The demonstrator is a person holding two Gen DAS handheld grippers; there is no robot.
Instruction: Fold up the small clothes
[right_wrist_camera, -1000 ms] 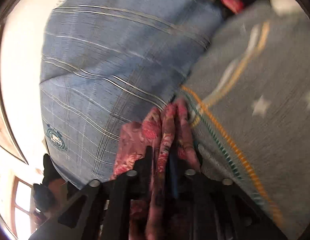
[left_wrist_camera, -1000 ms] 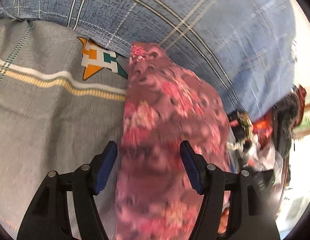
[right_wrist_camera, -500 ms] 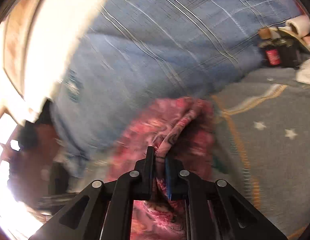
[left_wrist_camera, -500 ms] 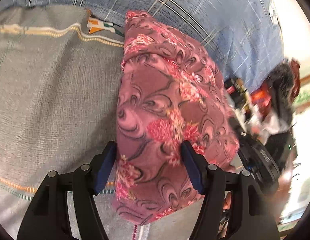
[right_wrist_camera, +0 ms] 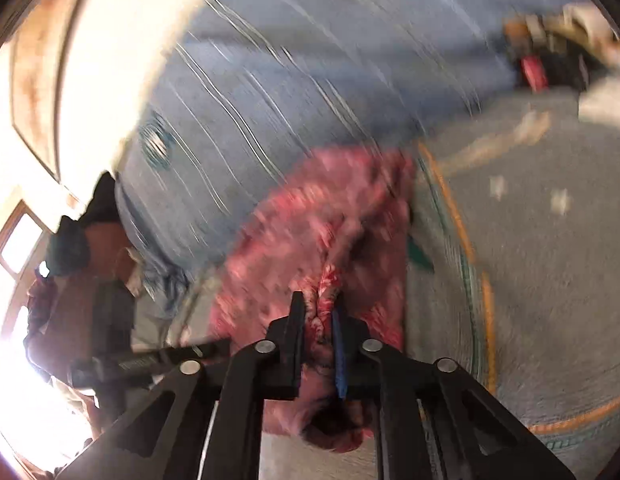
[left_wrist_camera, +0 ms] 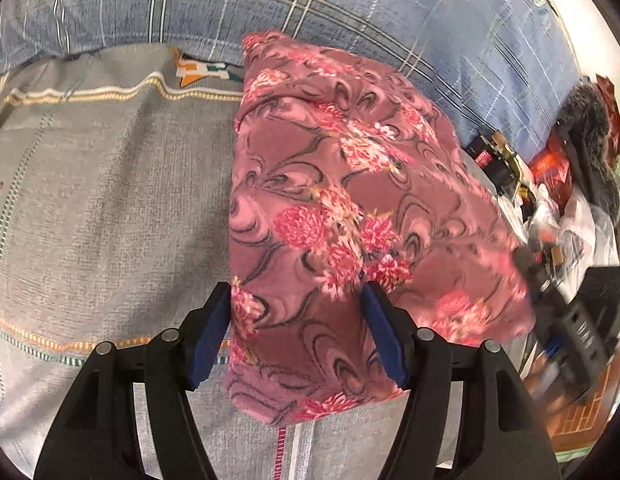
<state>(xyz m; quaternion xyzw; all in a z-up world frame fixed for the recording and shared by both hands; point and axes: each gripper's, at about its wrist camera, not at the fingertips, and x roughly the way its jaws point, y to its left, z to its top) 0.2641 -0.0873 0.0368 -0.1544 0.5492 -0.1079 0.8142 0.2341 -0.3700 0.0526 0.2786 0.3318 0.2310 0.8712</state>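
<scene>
Pinching a bunched fold of the soft pink floral cloth [right_wrist_camera: 310, 232], the right tool [right_wrist_camera: 319, 312] has just closed to a narrow gap on it. The left tool [left_wrist_camera: 298, 328] stands wide, its blue pads flanking the cloth's near end. Cloth lies on a grey woven bedsheet [left_wrist_camera: 102, 208]; behind, a blue plaid cover [left_wrist_camera: 389, 8]. Beyond, blurred clutter [left_wrist_camera: 549, 184]; no writing is legible.

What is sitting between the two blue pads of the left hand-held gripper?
The pink floral cloth lies between the left hand-held gripper's pads, over the grey bedspread; the left wrist view shows it.
</scene>
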